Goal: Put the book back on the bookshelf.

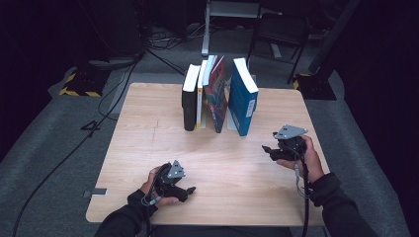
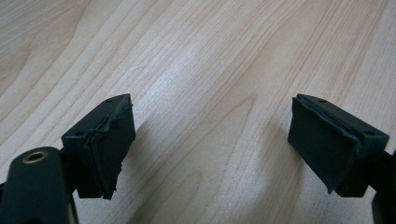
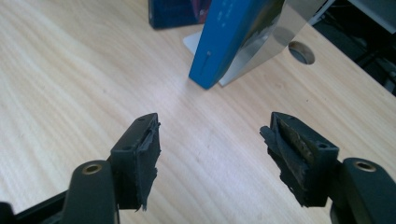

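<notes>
A row of books stands at the far middle of the wooden table: a black book, a thin white one, a colourful red one and a blue book leaning left. My left gripper lies low near the front edge, held in a hand, its jaws open over bare wood. My right gripper hovers to the right of the blue book and points left. Its jaws stand open with nothing between them, and the blue book is ahead of them.
A shiny metal bookend props the blue book from behind, beside a round hole in the tabletop. Grey carpet, cables and chair legs surround the table. Bare wood lies between the two grippers.
</notes>
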Demonstrator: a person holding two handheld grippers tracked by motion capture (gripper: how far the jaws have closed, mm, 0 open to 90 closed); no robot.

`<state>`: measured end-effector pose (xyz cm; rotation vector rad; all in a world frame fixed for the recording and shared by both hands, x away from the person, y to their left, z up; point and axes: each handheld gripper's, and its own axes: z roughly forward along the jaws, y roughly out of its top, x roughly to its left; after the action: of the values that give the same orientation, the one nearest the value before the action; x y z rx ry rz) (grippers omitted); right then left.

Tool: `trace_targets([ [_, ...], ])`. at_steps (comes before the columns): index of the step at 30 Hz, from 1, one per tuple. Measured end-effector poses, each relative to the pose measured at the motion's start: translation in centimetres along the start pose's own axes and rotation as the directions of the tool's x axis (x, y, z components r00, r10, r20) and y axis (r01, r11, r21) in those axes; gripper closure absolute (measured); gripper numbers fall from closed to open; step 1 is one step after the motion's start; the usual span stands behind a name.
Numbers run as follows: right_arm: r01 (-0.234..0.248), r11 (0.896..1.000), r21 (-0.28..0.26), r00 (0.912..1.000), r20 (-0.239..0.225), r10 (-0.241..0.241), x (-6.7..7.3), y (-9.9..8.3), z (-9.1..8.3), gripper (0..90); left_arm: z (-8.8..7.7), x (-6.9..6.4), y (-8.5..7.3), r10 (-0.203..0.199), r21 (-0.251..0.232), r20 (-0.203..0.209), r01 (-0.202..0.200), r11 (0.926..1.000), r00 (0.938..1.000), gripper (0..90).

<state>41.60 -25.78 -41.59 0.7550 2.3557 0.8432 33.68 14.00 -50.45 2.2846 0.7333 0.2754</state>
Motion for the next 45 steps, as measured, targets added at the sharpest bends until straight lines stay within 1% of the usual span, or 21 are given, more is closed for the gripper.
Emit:
trace_targets([
  [3,0.004,1.000,0.004,1.0000,0.001,-0.004,0.2,-0.7,-0.3,34.6,0.0,0.0,0.0,0.000,0.000,0.000,0.000,1.0000,1.0000,15.0],
  [4,0.012,1.000,0.008,0.9999,0.007,-0.012,0.4,-0.9,-0.4,34.6,0.0,0.0,0.0,0.000,0.000,0.000,0.000,1.0000,1.0000,15.1],
  [14,0.026,0.999,0.026,0.9996,-0.012,-0.025,1.1,-2.8,-1.4,34.1,0.0,0.0,0.0,0.000,0.000,0.000,0.000,1.0000,1.0000,15.1],
  [18,0.030,0.999,0.036,0.9994,-0.019,-0.029,1.6,-3.9,-1.8,34.1,0.0,0.0,0.0,0.000,0.000,0.000,0.000,1.0000,1.0000,15.0],
  [26,0.029,0.998,0.051,0.9995,0.005,-0.030,1.9,-6.2,-2.5,34.0,0.0,0.0,0.0,-0.001,0.000,0.000,0.001,1.0000,1.0000,15.0],
  [28,0.029,0.998,0.053,0.9996,0.004,-0.029,2.0,-6.7,-2.6,34.0,0.0,0.0,0.0,0.000,0.000,0.001,0.000,1.0000,1.0000,15.0],
  [30,0.031,0.998,0.062,0.9993,0.020,-0.032,2.2,-7.3,-2.8,33.6,0.0,0.0,0.0,-0.001,0.000,0.001,0.001,1.0000,1.0000,15.0],
  [31,0.033,0.998,0.060,0.9992,0.020,-0.034,2.2,-7.5,-2.9,33.7,0.0,0.0,0.0,-0.001,0.000,0.001,0.001,1.0000,1.0000,15.0],
  [32,0.033,0.998,0.060,0.9992,0.020,-0.034,2.2,-7.5,-2.9,33.7,0.0,0.0,0.0,-0.001,0.000,0.001,0.001,1.0000,1.0000,15.0],
  [33,0.031,0.998,0.047,0.9994,0.015,-0.032,2.2,-7.9,-3.0,33.8,0.0,0.0,0.0,0.000,0.000,0.001,0.000,1.0000,1.0000,15.0],
  [34,0.019,0.998,0.052,0.9997,0.016,-0.020,2.2,-8.5,-3.1,33.5,0.0,0.0,0.0,-0.001,0.000,0.001,0.001,1.0000,1.0000,15.0],
  [36,0.022,0.998,0.056,0.9997,0.010,-0.022,2.2,-8.7,-3.2,33.1,0.0,0.0,0.0,0.000,0.000,0.002,0.000,1.0000,1.0000,15.0],
  [38,0.016,0.999,0.052,0.9998,0.010,-0.017,2.2,-9.3,-3.3,33.0,0.0,0.0,0.0,0.000,0.000,0.002,0.000,1.0000,1.0000,15.0],
  [39,0.011,0.998,0.058,0.9999,0.007,-0.011,2.2,-9.6,-3.5,33.0,0.0,0.0,0.0,0.000,0.000,0.001,0.000,1.0000,1.0000,15.0],
  [45,-0.016,0.999,0.050,0.9999,0.003,0.016,2.1,-10.9,-4.0,32.9,0.0,0.0,0.0,0.000,0.000,0.001,0.000,1.0000,1.0000,15.0],
])
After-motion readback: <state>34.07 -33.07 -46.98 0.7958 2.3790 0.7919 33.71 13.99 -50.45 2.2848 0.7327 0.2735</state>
